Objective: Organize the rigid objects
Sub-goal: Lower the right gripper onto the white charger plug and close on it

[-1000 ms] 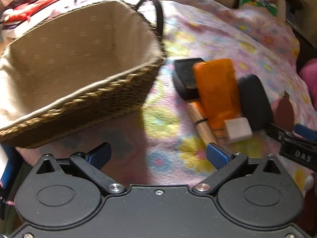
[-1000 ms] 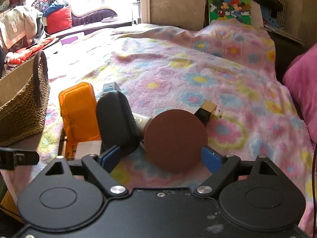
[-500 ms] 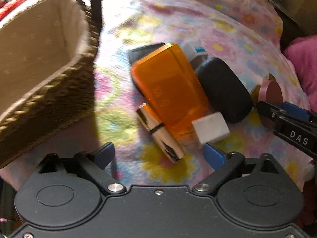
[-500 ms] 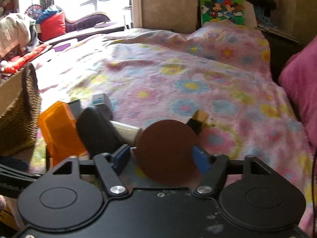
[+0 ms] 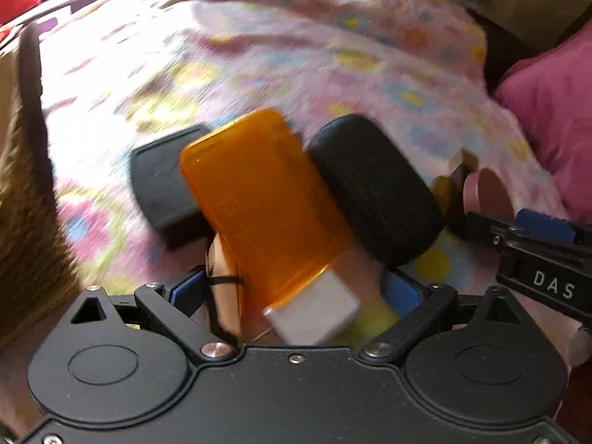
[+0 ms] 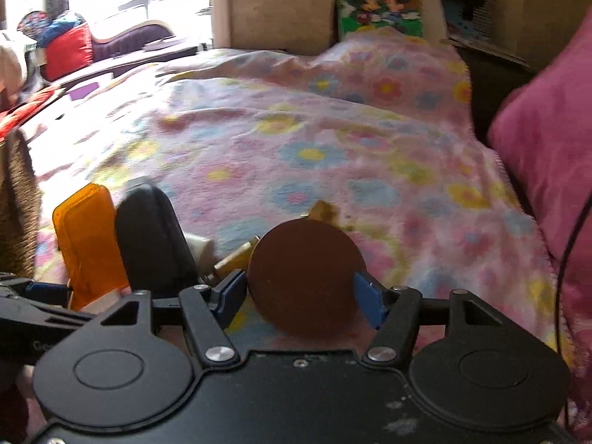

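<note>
A pile of small objects lies on the flowered blanket (image 6: 333, 148). In the left wrist view my left gripper (image 5: 292, 288) stands open over its near end. A gold tube (image 5: 225, 285), a white cube (image 5: 314, 314) and the end of an orange case (image 5: 259, 203) lie between its blue pads, which do not press on any of them. A black oval case (image 5: 373, 192) and a black square box (image 5: 162, 185) flank the orange case. My right gripper (image 6: 299, 296) is shut on a brown disc (image 6: 307, 277), pads on both edges. The orange case (image 6: 88, 244) and the black oval case (image 6: 151, 240) lie to its left.
The woven basket (image 5: 26, 203) stands at the left edge of the blanket. A pink pillow (image 6: 547, 148) lies on the right. A small gold block (image 6: 322, 211) sits just behind the disc. A picture book (image 6: 381, 3) leans at the far end.
My left gripper swung right, away from the basket, and came down over the pile until the tube and cube lay between its fingers. The right gripper's jaws closed onto the brown disc.
</note>
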### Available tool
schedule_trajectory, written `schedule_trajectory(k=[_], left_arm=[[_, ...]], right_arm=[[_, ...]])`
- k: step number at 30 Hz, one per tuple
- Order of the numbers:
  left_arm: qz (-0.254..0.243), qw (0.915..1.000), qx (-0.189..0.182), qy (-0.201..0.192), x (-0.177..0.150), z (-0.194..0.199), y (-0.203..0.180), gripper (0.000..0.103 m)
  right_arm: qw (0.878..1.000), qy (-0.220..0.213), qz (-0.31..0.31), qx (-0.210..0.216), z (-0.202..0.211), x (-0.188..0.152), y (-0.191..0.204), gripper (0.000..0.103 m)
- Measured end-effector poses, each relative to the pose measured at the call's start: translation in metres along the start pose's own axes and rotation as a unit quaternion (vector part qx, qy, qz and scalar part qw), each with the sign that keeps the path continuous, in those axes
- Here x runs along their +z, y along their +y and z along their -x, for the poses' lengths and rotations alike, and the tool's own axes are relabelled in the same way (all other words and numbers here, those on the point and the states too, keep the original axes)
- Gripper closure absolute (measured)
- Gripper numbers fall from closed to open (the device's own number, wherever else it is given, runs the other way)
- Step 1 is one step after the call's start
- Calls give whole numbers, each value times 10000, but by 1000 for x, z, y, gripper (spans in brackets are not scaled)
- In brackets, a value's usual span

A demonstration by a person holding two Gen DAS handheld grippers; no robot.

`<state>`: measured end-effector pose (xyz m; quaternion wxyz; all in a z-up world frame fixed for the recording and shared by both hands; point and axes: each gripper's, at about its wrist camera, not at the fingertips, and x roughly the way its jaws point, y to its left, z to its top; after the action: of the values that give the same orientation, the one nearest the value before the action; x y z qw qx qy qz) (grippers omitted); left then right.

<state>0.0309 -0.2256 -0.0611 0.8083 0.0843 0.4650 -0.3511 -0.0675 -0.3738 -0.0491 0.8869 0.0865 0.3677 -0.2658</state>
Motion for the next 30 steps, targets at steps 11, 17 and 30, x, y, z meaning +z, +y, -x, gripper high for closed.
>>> schedule_trajectory(k=[11,17,30], left_arm=[[988,9943,-302,-253,8,39,44,10],[1151,9933,-95,-18,-7,48,53,10],[294,9959,818,242,-30,69,54,10]], right_arm=[[9998,-7,-195,29,6,-1,-14,40],[9988,-266,17,410,27,-8,-5,40],[9656,-333,1698,1941,59,-42,71,50]])
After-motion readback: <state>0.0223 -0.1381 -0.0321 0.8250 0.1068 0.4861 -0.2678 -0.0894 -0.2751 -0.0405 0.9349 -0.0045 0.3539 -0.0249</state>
